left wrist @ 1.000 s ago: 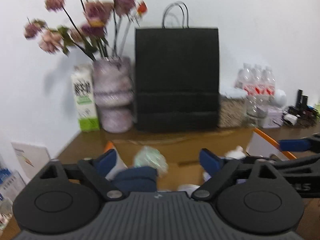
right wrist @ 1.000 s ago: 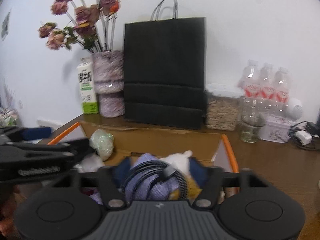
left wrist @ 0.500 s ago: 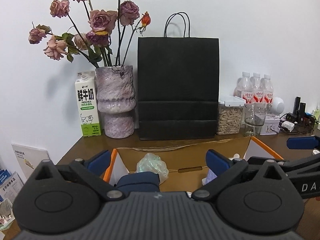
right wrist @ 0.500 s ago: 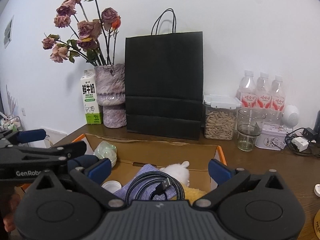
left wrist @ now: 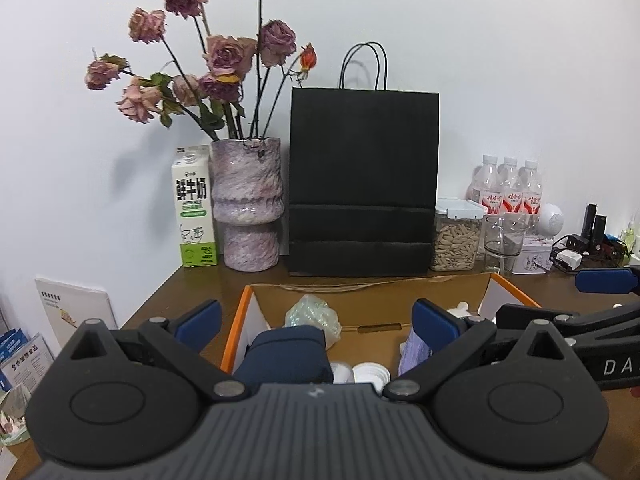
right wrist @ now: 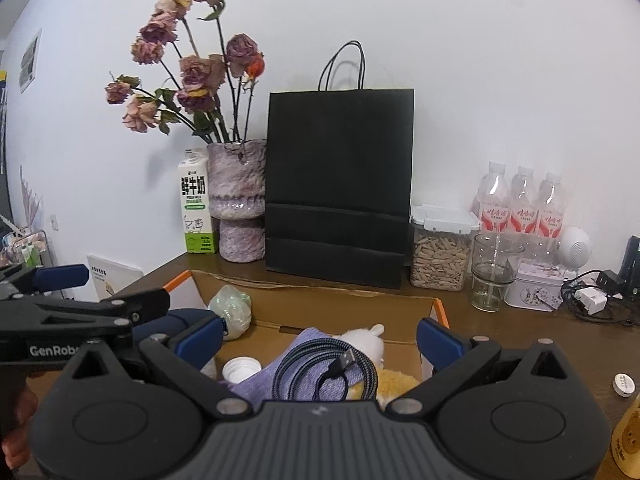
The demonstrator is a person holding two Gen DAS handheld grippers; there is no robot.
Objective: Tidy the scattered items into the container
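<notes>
**Both hand-held grippers empty above the filled box**

Left hand-held gripper (left wrist: 316, 322) jaws spread wide, holding nothing, hovering over the left half of the cardboard box (left wrist: 508, 286). Right hand-held gripper (right wrist: 320, 338) also wide and empty, over the right half.

Items sit inside the box: navy pouch (left wrist: 286, 354) at left, crumpled plastic bag (left wrist: 312, 316) near the back wall, white caps (left wrist: 370, 372) on the floor of the box, purple cloth (right wrist: 288, 368) with a coiled USB cable (right wrist: 324, 366) on top, white plush toy (right wrist: 368, 340) and something yellow (right wrist: 396, 382) beside it. A small white disc (right wrist: 624, 384) lies on the surface to the right, outside the box; cannot tell if it belongs to the task.

Judgement: task looks nearly done, maybe finished.

Risks: the two hand-held grippers are close together, so a sideways pull-out could knock one into the other. A low finger could snag a cable loop and drag the cable and cloth back out. A wide swing to the right could hit the glass jar (right wrist: 494, 276) or the water bottles (right wrist: 524, 208).
</notes>
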